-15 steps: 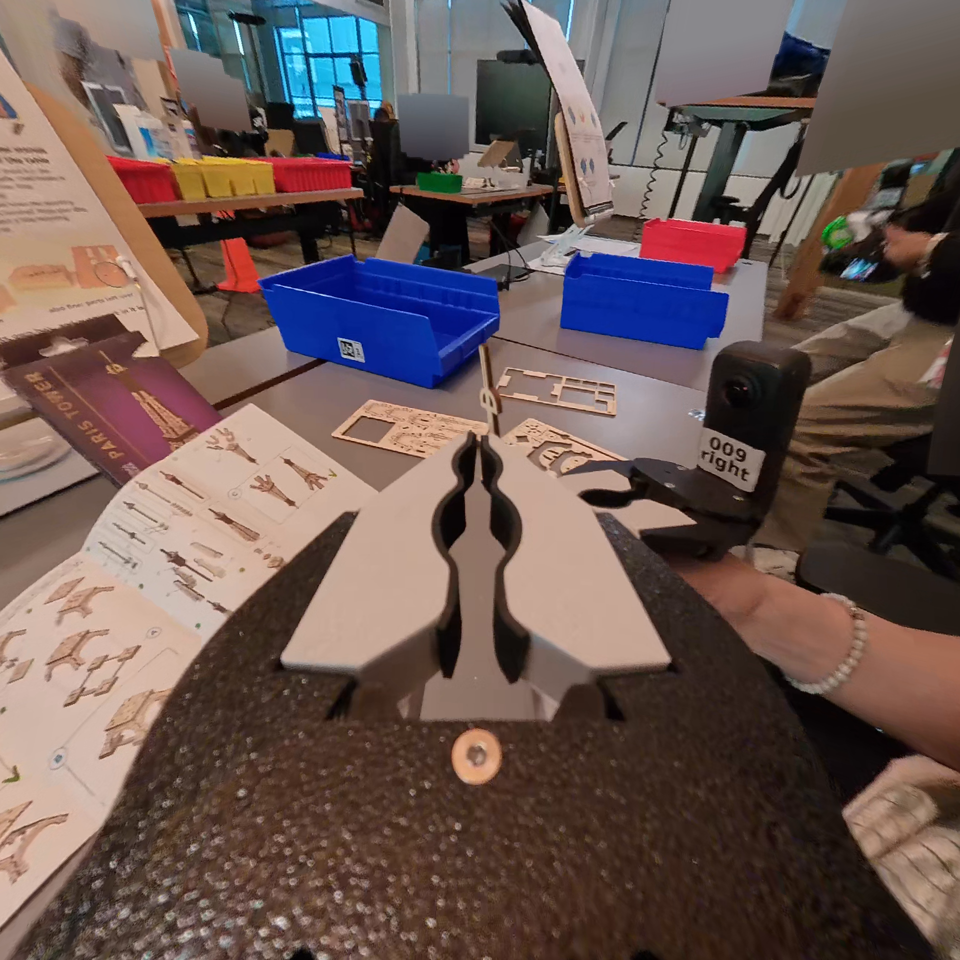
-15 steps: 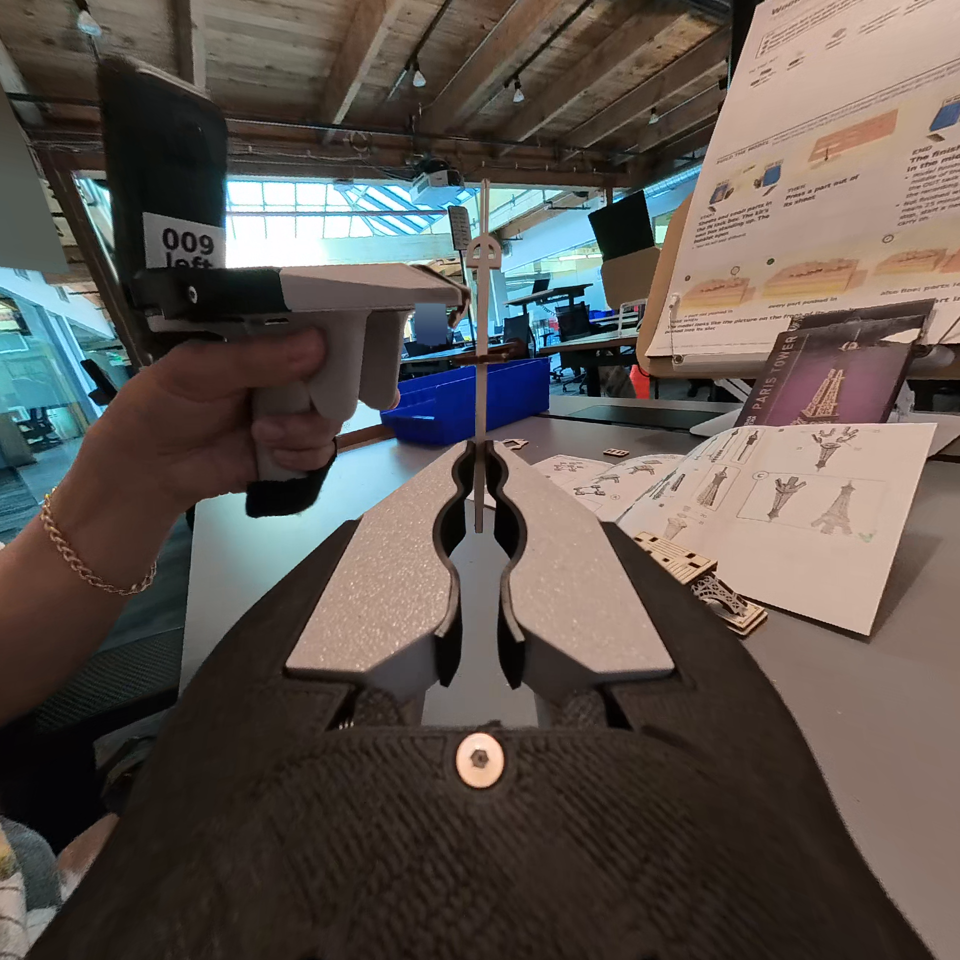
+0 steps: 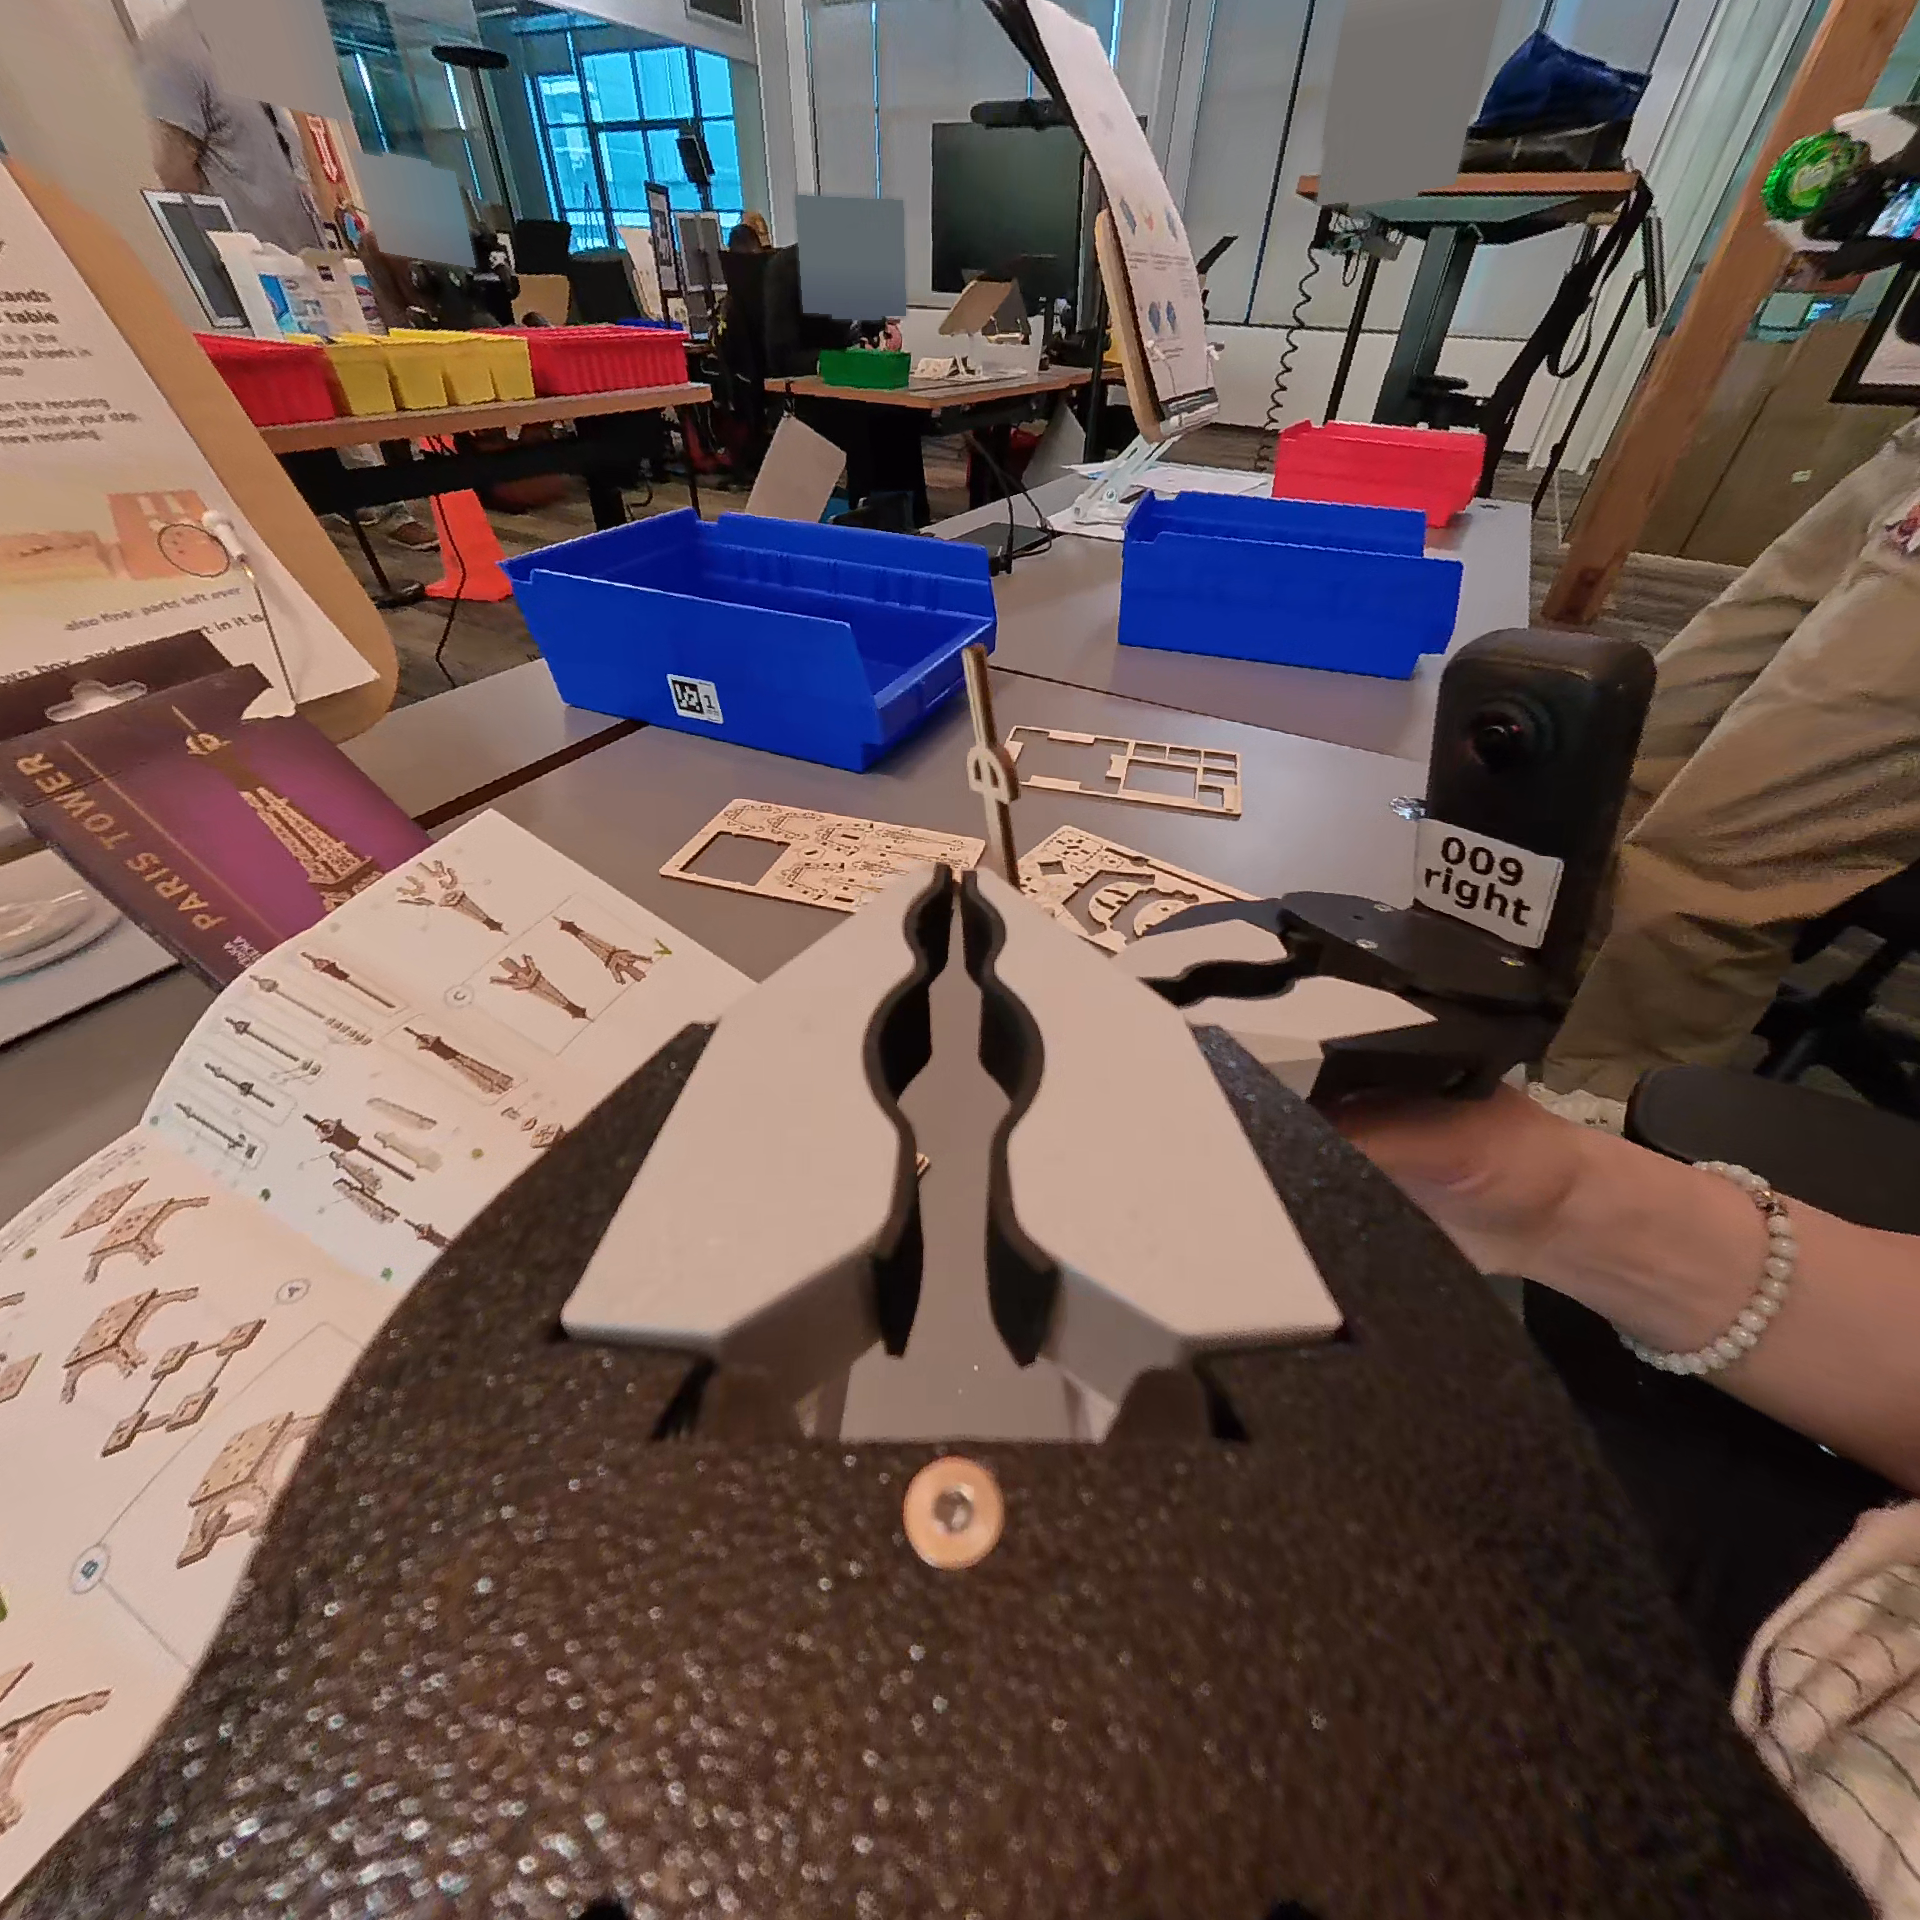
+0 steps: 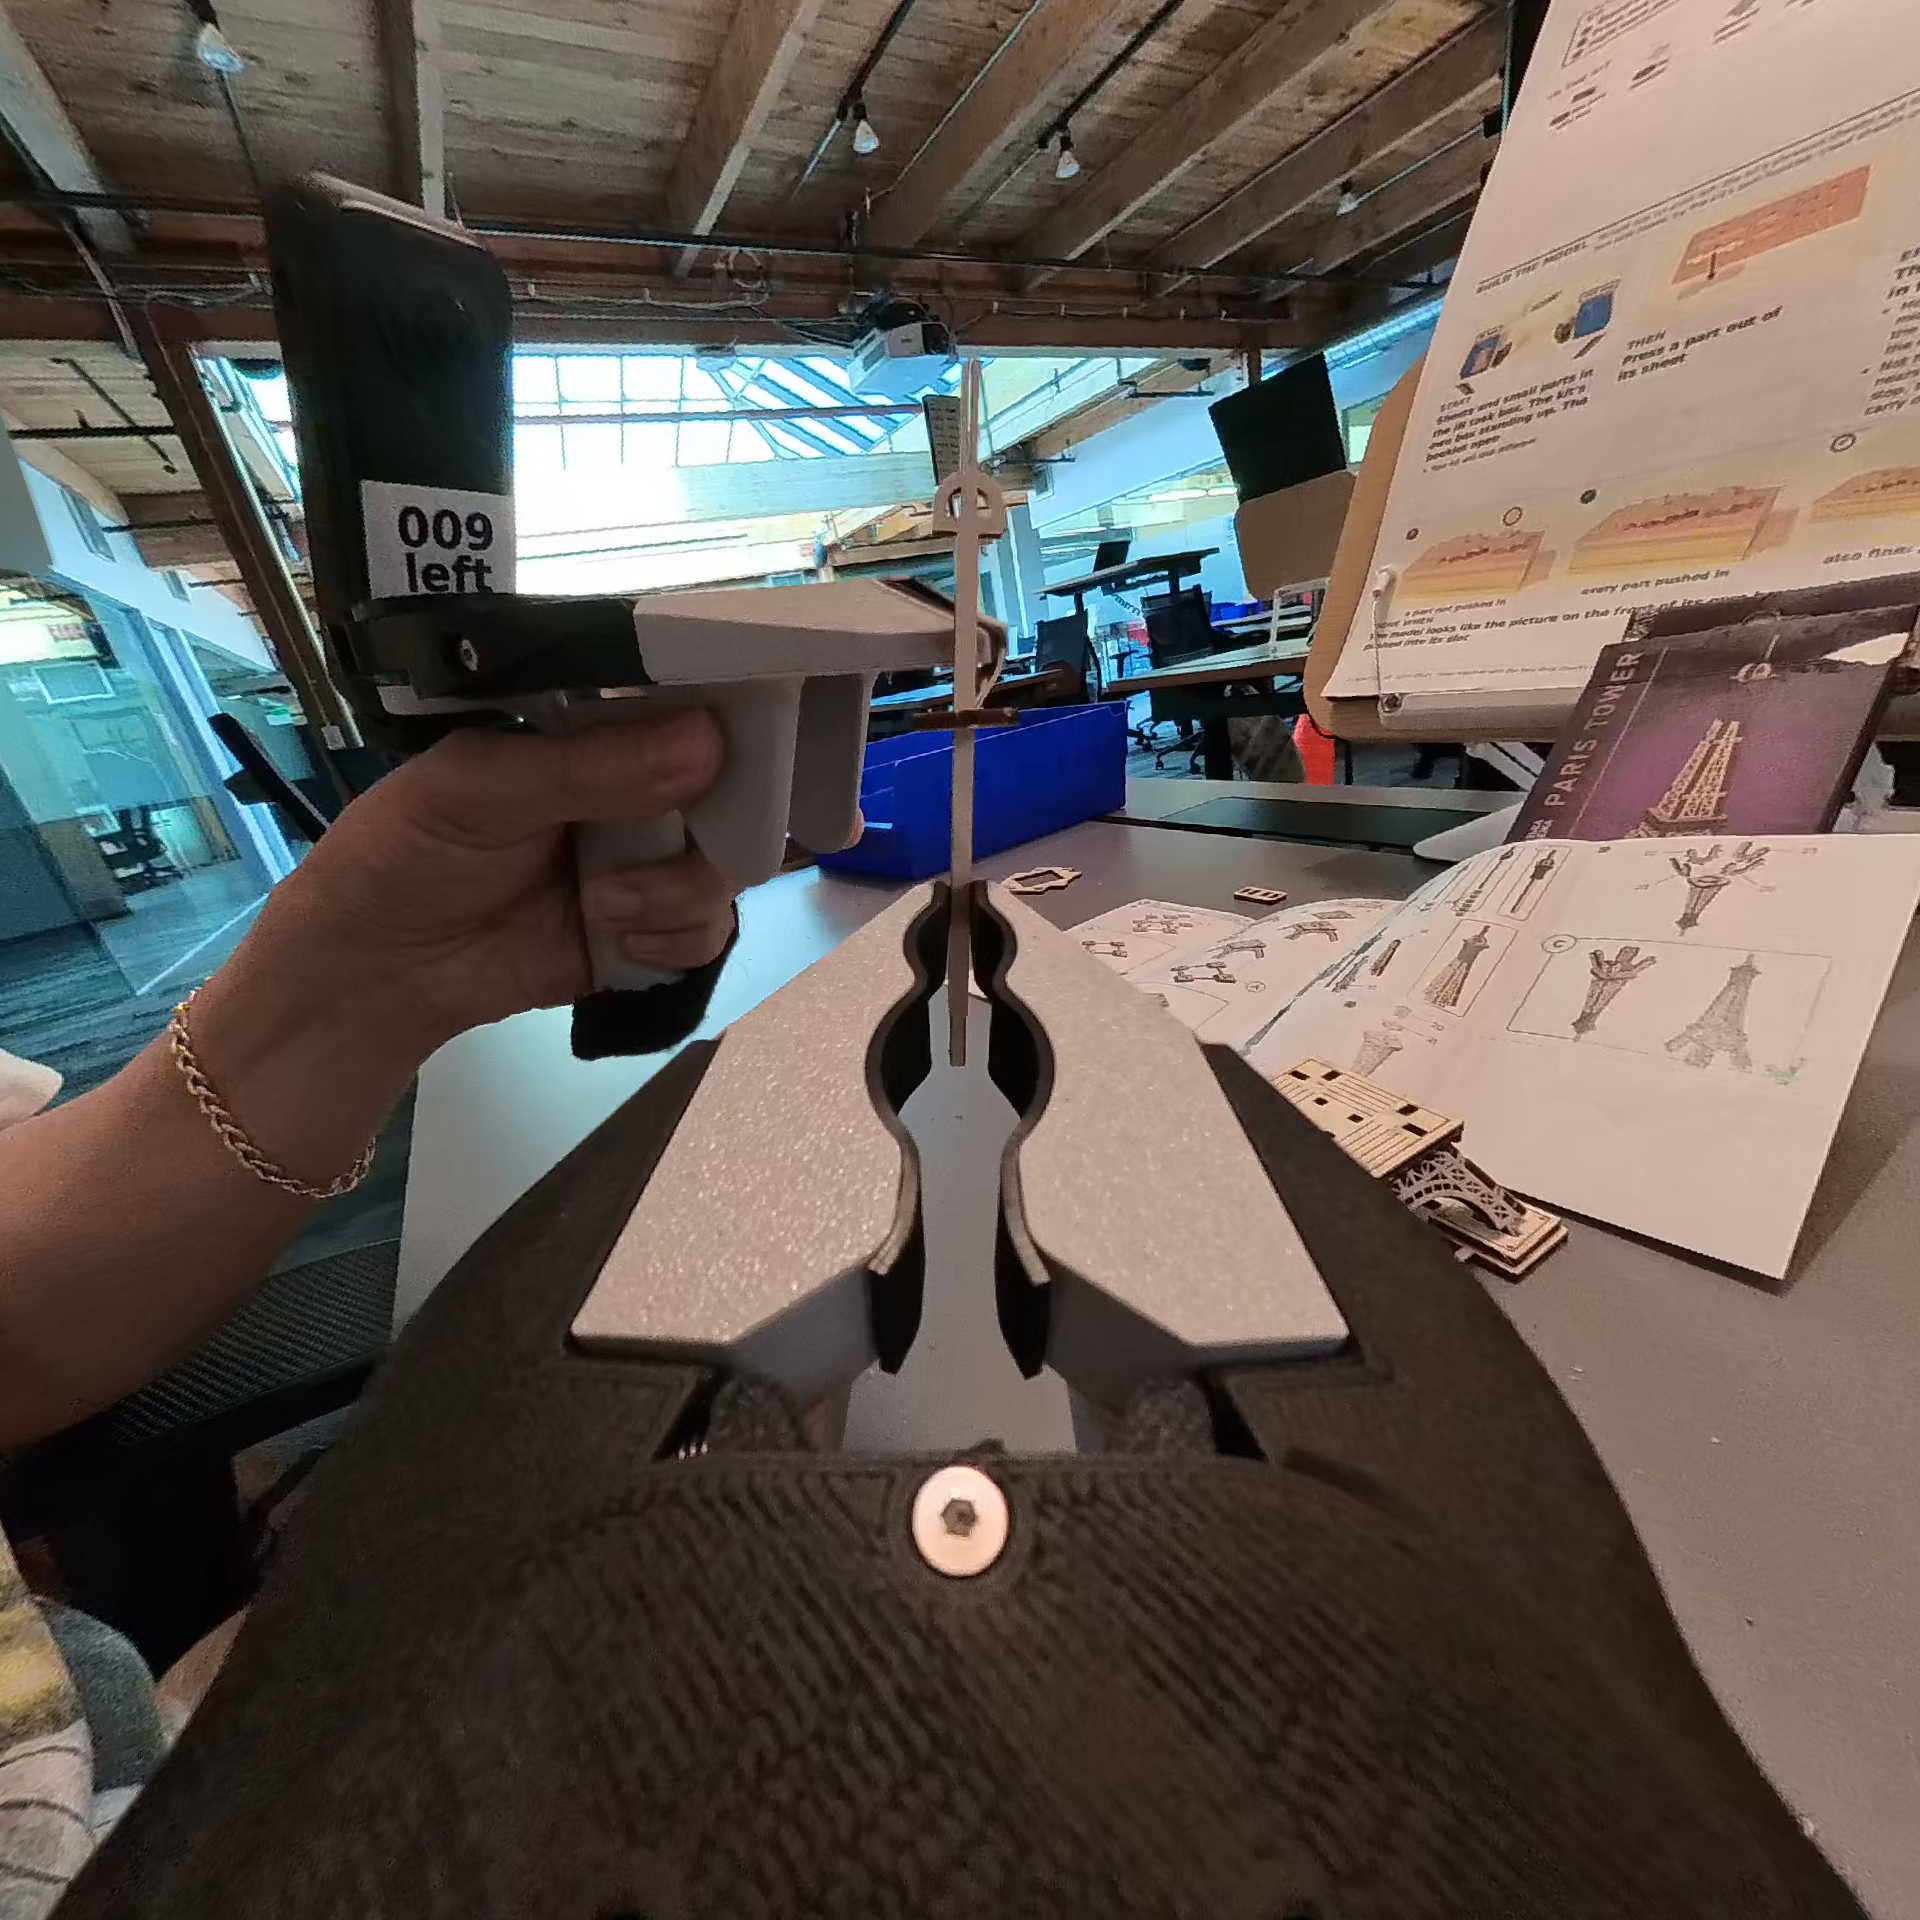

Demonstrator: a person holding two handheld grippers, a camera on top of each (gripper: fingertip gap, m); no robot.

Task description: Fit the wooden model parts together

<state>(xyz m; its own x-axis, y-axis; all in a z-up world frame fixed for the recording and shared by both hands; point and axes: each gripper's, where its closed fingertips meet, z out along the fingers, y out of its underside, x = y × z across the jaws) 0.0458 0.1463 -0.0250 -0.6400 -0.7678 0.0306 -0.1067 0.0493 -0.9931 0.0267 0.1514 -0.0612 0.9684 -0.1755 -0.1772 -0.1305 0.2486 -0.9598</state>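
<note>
Two hand-held grippers meet above a grey table [image 3: 644, 769]. The right gripper [image 4: 961, 904] has its grey fingers pressed together on the lower end of a thin wooden spire piece [image 4: 966, 665], which stands upright with a small arched collar near its top and a dark crosspiece lower down. The left gripper [image 3: 956, 883], seen from its own camera, has its tips almost touching, a narrow slit between them; the spire rises just beyond and to the right of them, and whether they pinch it cannot be told. From the right camera, the left gripper's nose reaches the spire's middle from the side.

Flat on the table beyond lie three punched wooden part sheets [image 3: 821, 852], with an open blue bin [image 3: 748, 634] behind them and a second blue bin [image 3: 1288, 592] farther right. An open instruction booklet [image 3: 343, 1049] with tower drawings lies to the left, beside a purple kit card [image 3: 197, 831]. A partly built wooden tower base [image 4: 1423, 1174] rests on the booklet's edge. Each gripper's camera carries a white printed label. Bare table lies between the sheets and bins.
</note>
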